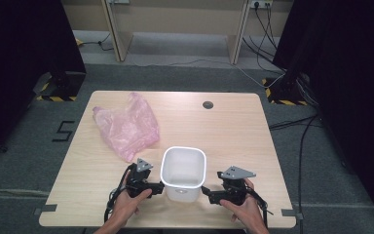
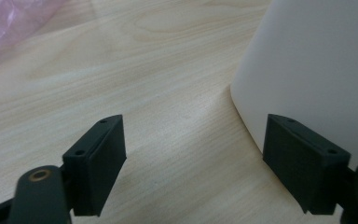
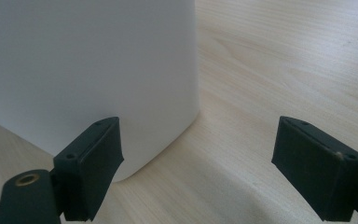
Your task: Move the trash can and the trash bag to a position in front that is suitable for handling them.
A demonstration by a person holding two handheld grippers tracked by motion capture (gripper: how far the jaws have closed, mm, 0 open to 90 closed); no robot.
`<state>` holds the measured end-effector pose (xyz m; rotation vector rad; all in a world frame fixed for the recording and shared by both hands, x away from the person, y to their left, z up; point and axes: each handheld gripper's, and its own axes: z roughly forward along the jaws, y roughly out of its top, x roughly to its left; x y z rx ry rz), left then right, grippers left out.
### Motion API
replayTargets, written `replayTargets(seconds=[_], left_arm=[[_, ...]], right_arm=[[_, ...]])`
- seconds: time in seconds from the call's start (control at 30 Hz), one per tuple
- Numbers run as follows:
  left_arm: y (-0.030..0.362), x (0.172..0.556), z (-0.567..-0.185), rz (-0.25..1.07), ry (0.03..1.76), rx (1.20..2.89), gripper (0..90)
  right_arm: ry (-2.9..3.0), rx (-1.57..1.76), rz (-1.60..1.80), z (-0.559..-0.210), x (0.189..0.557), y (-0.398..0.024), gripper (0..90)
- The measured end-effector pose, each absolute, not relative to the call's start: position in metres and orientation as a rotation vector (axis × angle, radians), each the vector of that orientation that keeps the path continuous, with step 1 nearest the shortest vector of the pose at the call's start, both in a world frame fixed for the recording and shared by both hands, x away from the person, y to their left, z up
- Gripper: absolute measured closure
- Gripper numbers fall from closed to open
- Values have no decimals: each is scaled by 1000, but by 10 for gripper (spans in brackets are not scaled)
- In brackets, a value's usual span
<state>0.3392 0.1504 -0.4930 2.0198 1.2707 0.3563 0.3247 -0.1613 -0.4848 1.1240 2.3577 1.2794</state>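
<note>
A white plastic bin (image 1: pixel 183 170) stands upright near the table's front edge, its inside bare. My left gripper (image 1: pixel 158 187) sits at its left side, jaws open; in the left gripper view the bin's wall (image 2: pixel 317 70) rises just past the right jaw, with bare wood between the jaws. My right gripper (image 1: pixel 206 191) rests at the bin's right side, also open; in the right gripper view the bin (image 3: pixel 88 70) stands behind the left jaw. A crumpled pink plastic bag (image 1: pixel 126 124) lies on the table at the back left, and a corner of the bag (image 2: pixel 9 23) shows in the left gripper view.
The light wooden table (image 1: pixel 233 131) has a round cable hole (image 1: pixel 208 104) near its far edge. Black stands flank the table on both sides, and cables run over the grey floor at the right.
</note>
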Motion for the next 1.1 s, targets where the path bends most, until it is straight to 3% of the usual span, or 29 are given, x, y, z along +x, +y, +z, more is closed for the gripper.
replayTargets(seconds=[0.17,0.67,0.83,0.97,1.1], left_arm=[[144,345,-492,400,1278,2022,265],[140,380,-497,417,1308,1999,257],[146,382,-496,411,1305,1989,167],[162,382,-492,497,1304,1960,153],[187,385,-485,663,1300,1960,153]], right_arm=[[2328,1158,1271,-484,330,-161,161],[2297,1257,1253,-490,364,-162,176],[2294,1248,1224,-490,373,-161,175],[2273,1249,1222,-486,373,-169,173],[2250,1278,1210,-486,372,-179,173]])
